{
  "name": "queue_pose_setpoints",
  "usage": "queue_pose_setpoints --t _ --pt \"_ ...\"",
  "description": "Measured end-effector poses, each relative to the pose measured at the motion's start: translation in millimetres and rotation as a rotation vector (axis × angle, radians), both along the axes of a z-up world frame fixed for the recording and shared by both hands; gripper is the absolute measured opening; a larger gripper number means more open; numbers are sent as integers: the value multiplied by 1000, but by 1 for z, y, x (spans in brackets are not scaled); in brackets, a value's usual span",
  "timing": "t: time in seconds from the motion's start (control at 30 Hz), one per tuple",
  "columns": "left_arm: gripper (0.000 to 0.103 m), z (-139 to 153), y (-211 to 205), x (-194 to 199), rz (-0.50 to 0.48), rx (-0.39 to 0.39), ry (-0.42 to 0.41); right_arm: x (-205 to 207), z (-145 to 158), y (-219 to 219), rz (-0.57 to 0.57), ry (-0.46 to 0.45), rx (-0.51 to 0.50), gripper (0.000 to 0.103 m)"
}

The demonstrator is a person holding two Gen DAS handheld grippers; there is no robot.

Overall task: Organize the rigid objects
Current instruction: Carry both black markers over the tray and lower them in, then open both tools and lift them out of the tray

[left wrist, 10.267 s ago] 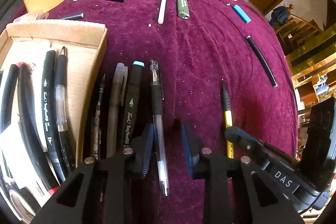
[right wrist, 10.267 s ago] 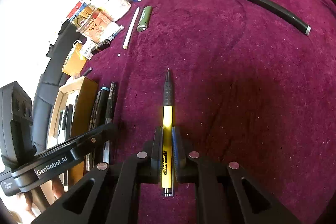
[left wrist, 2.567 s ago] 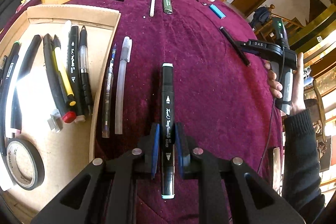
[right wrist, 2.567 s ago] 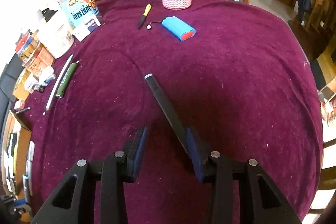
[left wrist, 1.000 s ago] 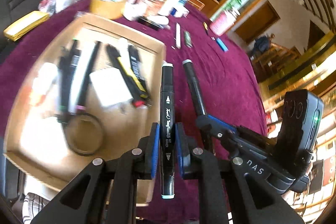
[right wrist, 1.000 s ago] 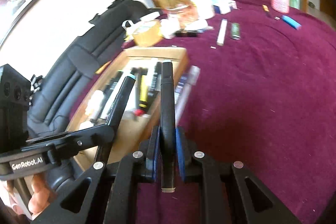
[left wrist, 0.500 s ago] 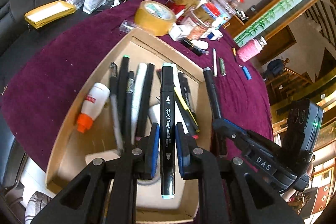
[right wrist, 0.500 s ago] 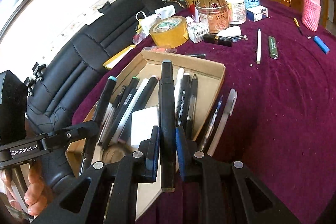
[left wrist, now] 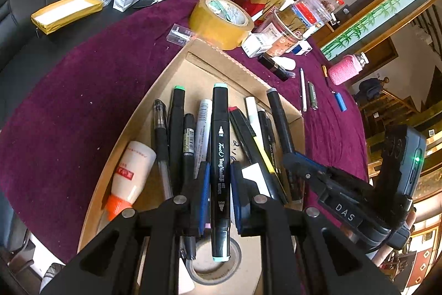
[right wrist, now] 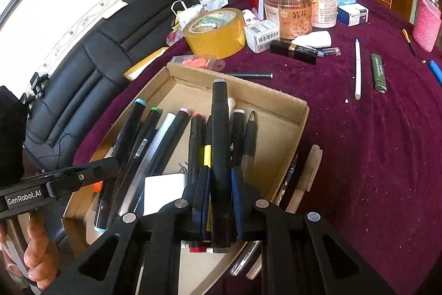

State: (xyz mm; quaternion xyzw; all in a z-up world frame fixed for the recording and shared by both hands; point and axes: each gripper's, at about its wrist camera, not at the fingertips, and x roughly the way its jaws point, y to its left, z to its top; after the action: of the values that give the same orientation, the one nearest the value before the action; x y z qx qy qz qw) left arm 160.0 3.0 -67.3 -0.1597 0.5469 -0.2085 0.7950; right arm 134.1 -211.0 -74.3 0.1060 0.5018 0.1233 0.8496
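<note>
Above the cardboard tray (left wrist: 154,112), each hand-held gripper clamped on a marker, left's (left wrist: 220,167) labelled "Touch".

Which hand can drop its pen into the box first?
Either, but slightly the left. Both the left gripper and right gripper hold markers over the cardboard box; the left one's marker hangs nearer the middle.
</note>
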Motion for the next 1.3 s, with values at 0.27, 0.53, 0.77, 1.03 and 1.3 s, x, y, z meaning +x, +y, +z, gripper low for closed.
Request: queue_pose_setpoints --t 0.27,0.53,0.77,1.03,1.3 --pt "14 -12 0 12 12 16 23 12 -12 6 21 29 -23 16" --pt "14 -18 -2 18 5 20 29 17 -16 7 24 29 -39 17" --pt "15 -16 -7 14 2 45 -7 15 -14 8 38 20 -26 39" --pt "54 -2 -10 -1 8 79 -88 0 0 2 7 -18 9 47" --pt "87 29 -19 -71 25 303 -286 -70 24 6 -87 -81 -31 54"
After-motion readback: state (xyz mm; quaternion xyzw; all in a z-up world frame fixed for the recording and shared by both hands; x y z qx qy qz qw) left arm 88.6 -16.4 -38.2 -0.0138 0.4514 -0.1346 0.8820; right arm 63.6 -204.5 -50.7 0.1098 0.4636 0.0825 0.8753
